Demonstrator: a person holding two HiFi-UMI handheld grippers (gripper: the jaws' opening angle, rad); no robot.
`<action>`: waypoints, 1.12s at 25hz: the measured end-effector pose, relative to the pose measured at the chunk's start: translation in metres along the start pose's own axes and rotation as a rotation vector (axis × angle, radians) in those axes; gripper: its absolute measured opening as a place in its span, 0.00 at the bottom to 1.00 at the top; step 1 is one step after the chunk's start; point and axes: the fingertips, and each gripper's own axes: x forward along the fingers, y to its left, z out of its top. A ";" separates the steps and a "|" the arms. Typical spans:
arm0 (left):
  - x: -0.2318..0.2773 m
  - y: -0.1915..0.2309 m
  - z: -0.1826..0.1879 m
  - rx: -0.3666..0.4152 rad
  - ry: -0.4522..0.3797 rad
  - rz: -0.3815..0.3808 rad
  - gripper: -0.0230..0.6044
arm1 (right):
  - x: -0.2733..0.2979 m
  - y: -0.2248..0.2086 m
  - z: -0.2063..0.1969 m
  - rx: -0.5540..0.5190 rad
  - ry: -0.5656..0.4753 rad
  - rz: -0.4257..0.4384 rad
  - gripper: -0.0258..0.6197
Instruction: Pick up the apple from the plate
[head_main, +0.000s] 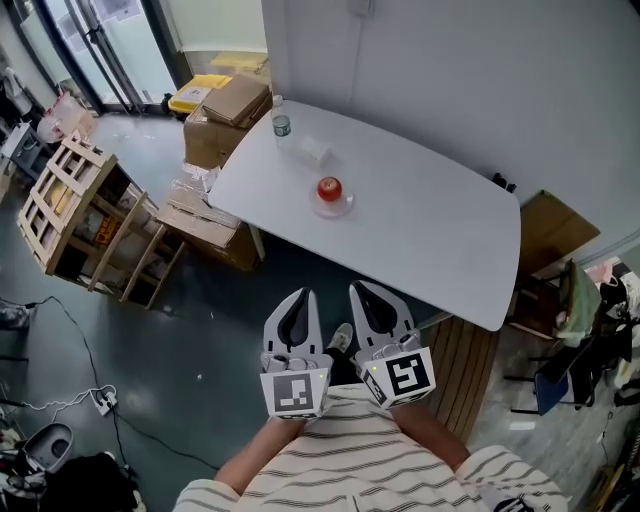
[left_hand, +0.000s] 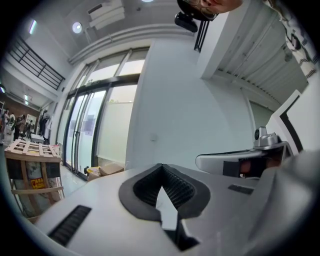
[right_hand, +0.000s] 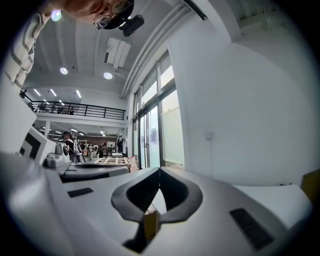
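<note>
A red apple (head_main: 329, 188) sits on a small clear plate (head_main: 333, 207) near the middle of the white table (head_main: 430, 230) in the head view. Both grippers are held side by side in front of the person's striped shirt, short of the table's near edge and well away from the apple. The left gripper (head_main: 299, 297) has its jaws together with nothing in them, and in the left gripper view the left gripper (left_hand: 161, 167) shows its tips meeting. The right gripper (head_main: 362, 292) is also shut and empty, as the right gripper (right_hand: 159, 170) shows in its own view.
A small bottle (head_main: 281, 124) and a clear wrapper (head_main: 316, 151) stand at the table's far left end. Cardboard boxes (head_main: 228, 115) are stacked beside that end, wooden crates (head_main: 75, 200) stand further left, and cables (head_main: 95, 400) lie on the floor. A chair (head_main: 560, 385) stands at the right.
</note>
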 end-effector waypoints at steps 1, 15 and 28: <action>0.011 0.003 0.001 0.005 0.001 0.002 0.04 | 0.009 -0.005 0.001 0.002 -0.001 0.004 0.06; 0.134 0.020 -0.007 0.034 0.044 0.007 0.04 | 0.101 -0.092 -0.009 0.024 0.025 0.000 0.06; 0.188 0.045 -0.031 0.026 0.094 0.008 0.04 | 0.162 -0.121 -0.047 0.052 0.110 0.003 0.06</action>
